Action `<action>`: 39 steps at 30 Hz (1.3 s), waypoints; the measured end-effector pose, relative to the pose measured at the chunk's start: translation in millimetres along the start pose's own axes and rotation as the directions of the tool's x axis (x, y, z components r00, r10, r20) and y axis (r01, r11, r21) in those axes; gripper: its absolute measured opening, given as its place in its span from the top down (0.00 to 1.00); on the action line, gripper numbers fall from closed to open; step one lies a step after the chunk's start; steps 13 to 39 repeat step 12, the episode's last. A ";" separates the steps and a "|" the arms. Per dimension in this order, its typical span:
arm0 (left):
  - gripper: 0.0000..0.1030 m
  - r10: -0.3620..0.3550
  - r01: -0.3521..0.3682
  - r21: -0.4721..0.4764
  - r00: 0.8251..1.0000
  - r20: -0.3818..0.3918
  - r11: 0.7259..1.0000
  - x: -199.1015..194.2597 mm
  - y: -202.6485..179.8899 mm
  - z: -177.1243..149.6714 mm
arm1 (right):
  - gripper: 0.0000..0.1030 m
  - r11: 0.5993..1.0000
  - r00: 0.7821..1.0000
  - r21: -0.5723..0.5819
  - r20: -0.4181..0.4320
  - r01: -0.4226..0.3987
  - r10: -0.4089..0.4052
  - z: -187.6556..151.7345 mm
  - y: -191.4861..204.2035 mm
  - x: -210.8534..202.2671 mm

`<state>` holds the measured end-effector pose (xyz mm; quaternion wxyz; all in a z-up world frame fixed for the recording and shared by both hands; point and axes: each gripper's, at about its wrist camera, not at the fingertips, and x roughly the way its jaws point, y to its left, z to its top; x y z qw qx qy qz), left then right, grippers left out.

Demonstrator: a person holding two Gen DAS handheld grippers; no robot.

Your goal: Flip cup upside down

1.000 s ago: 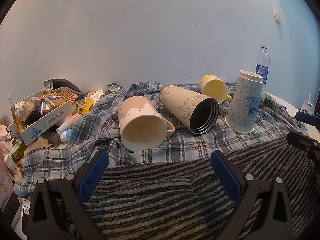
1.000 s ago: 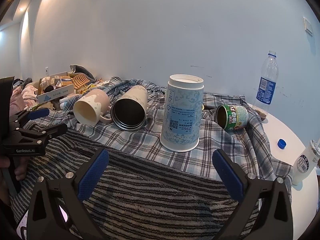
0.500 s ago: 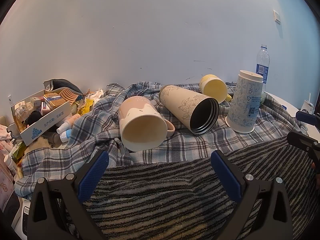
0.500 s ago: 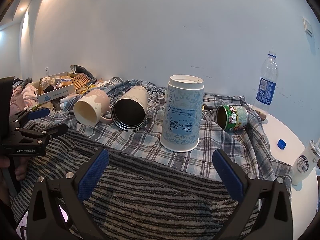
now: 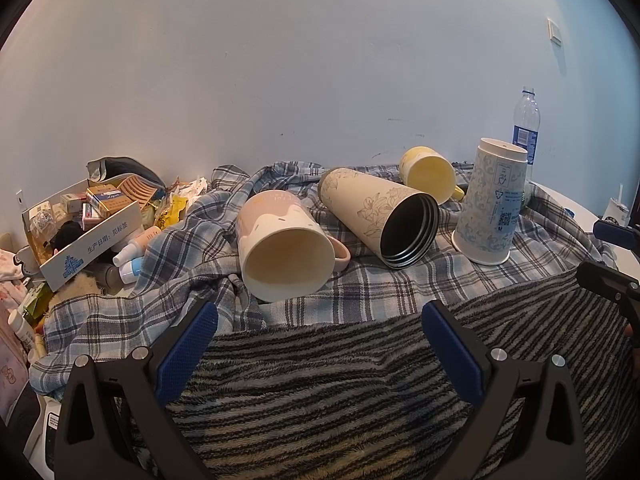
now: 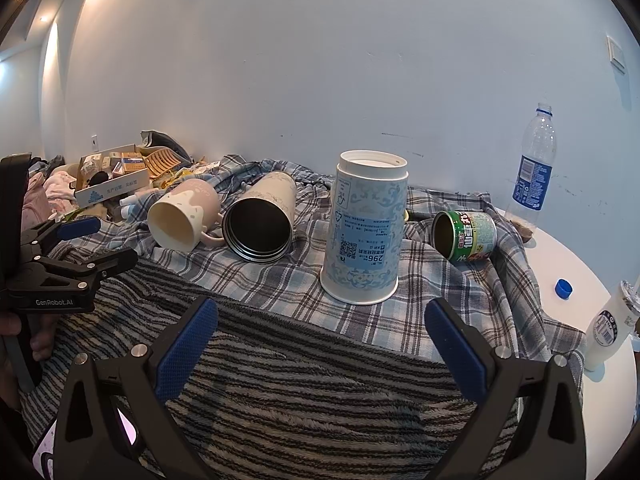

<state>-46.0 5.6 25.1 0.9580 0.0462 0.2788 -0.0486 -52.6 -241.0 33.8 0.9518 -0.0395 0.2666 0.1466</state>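
Both grippers (image 5: 320,336) (image 6: 322,336) gape empty — yellow mug (image 5: 430,174), perhaps handled, half-hidden behind the tumbler (image 5: 380,216).

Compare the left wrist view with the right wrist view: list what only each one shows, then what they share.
Only the left wrist view shows the yellow mug, lying on its side behind the tumbler.

Only the right wrist view shows the green can lying on the plaid cloth, the blue bottle cap and the white drink cup on the white table.

Both show the pink mug and floral tumbler on their sides, the tall paper cup standing mouth down, the water bottle, and both grippers open and empty.
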 end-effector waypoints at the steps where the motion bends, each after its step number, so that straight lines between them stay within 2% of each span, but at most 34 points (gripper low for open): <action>1: 0.00 0.000 0.000 0.000 1.000 -0.001 1.000 0.0 -0.1 0.0 | 0.00 1.000 1.000 0.000 0.000 0.000 0.000 0.0 0.0 0.0; 39: 0.00 -0.002 0.002 0.001 1.000 -0.002 1.000 0.3 0.1 0.0 | 0.00 1.000 1.000 -0.001 0.003 0.000 0.000 0.3 0.3 0.0</action>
